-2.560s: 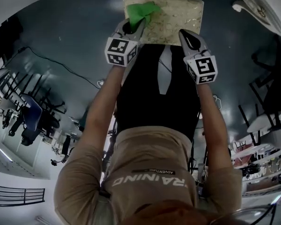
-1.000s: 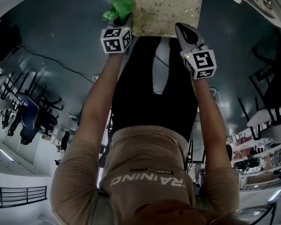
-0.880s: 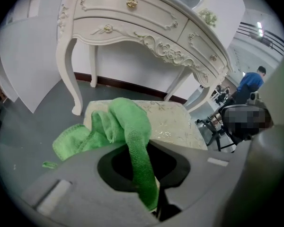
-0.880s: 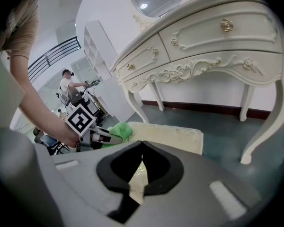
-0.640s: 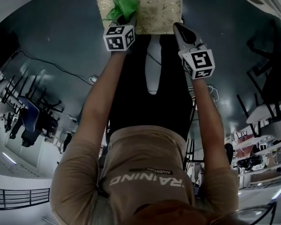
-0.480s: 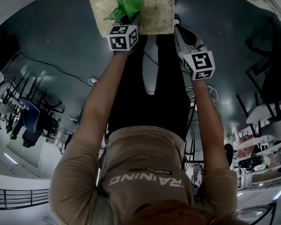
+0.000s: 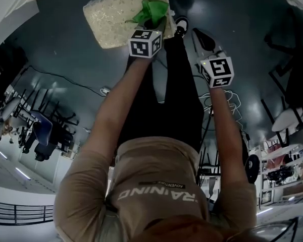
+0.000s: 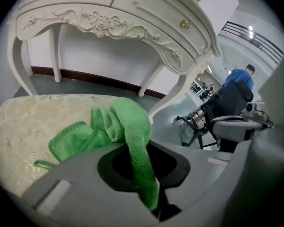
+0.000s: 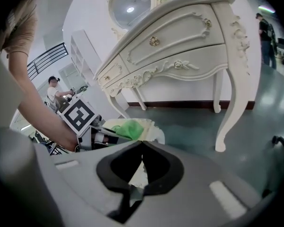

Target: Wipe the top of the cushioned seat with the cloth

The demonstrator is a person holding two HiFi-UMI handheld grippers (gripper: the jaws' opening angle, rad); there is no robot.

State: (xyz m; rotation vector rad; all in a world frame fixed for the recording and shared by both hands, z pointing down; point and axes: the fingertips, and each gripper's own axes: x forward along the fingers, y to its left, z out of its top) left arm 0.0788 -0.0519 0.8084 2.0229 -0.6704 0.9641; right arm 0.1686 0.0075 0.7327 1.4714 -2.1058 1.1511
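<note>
The cushioned seat [image 7: 113, 19] is cream with a floral pattern and lies at the top of the head view. A green cloth [image 7: 151, 11] rests bunched on its right end. My left gripper [image 7: 152, 22] is shut on the cloth and presses it on the seat top. In the left gripper view the cloth [image 8: 118, 126] runs between the jaws of the left gripper [image 8: 135, 148], with the seat [image 8: 23, 126] beneath it. My right gripper [image 7: 198, 34] hangs over the floor to the right of the seat, shut and empty. From the right gripper [image 9: 141, 144] the seat [image 9: 154, 132] and cloth [image 9: 128, 126] show ahead.
A white carved dressing table [image 8: 109, 18] with drawers stands just behind the seat, its legs [image 9: 229, 108] on the dark floor. The person's shoe [image 7: 181, 24] is beside the seat. Cables [image 7: 219, 102] lie on the floor. Office chairs [image 8: 227, 112] and a person in blue [image 8: 239, 79] are farther off.
The left gripper has dragged the cloth across the seat top from its left edge to its right end. The seat sits farther left in view. The right gripper stays off the seat.
</note>
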